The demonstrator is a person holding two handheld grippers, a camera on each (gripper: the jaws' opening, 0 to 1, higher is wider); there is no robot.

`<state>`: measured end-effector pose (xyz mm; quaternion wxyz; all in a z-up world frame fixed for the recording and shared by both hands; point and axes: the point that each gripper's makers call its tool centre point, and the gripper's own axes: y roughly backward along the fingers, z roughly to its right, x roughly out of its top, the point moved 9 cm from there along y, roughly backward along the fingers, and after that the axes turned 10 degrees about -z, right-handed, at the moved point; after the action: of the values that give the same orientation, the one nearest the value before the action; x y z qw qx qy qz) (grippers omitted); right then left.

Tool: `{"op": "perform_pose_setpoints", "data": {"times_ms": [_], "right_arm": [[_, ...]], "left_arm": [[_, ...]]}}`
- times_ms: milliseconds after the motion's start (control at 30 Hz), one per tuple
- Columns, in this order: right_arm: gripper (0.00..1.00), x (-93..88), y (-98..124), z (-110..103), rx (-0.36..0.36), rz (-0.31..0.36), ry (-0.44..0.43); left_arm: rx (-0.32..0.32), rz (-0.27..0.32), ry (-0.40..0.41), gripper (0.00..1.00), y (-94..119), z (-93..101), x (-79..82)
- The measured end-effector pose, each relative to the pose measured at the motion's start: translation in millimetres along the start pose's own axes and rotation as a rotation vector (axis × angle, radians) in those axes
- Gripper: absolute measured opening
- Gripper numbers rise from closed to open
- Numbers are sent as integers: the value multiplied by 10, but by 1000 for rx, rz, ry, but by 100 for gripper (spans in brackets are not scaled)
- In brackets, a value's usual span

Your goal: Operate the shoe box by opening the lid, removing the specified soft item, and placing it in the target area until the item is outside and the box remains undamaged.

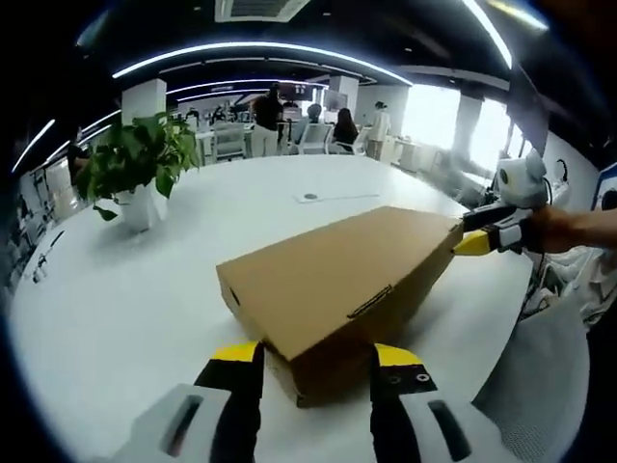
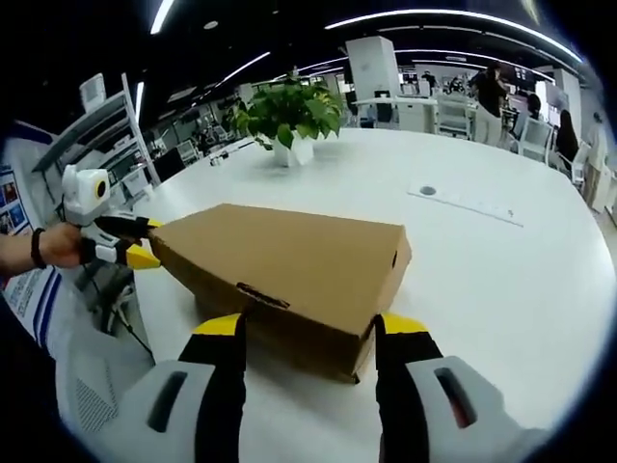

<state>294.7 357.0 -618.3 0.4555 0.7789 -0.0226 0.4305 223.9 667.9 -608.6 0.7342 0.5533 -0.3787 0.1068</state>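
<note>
Shoe box [image 1: 342, 289] lies flat on the white table [image 1: 125, 309], lid down and closed, plain brown cardboard with a small slot handle on the side wall. In the left gripper view my left tool [image 1: 316, 362] stands at one short end of the box, its two yellow-tipped jaws spread wide on either side of the near corner; I cannot tell whether the tips touch the cardboard, and nothing is clamped between them. At the far end of the box, right of that view, my right tool [image 1: 479, 234] comes in with a hand [image 1: 559, 229] behind it, its black and yellow tips at the box's far corner edge. In the right gripper view the same arrangement shows from the other end: the right tool [image 2: 308, 333] has its jaws spread wide, straddling the near end of the shoe box [image 2: 289, 275], gripping nothing that I can see. The left tool [image 2: 135, 241] enters from the left of that view, held by a hand [image 2: 58, 246] with a dark wristband, tips at the box's far corner. A potted plant [image 1: 135, 169] stands on the table well apart from the box. Chairs and people show in the office background beyond the table.
</note>
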Motion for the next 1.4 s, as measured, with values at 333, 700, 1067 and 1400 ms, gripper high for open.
{"op": "perform_pose_setpoints", "data": {"times_ms": [333, 700, 1067, 1400], "right_arm": [[49, 173, 116, 9, 12, 67, -44], [49, 436, 201, 19, -10, 121, -35], [49, 678, 221, 71, -18, 177, -35], [50, 902, 226, 117, -27, 220, -32]], "left_arm": [[20, 25, -56, 44, 98, -16, 159], [103, 54, -94, 34, 152, -76, 331], [193, 96, -92, 27, 169, -142, 509], [268, 144, -76, 17, 164, -275, 691]]}}
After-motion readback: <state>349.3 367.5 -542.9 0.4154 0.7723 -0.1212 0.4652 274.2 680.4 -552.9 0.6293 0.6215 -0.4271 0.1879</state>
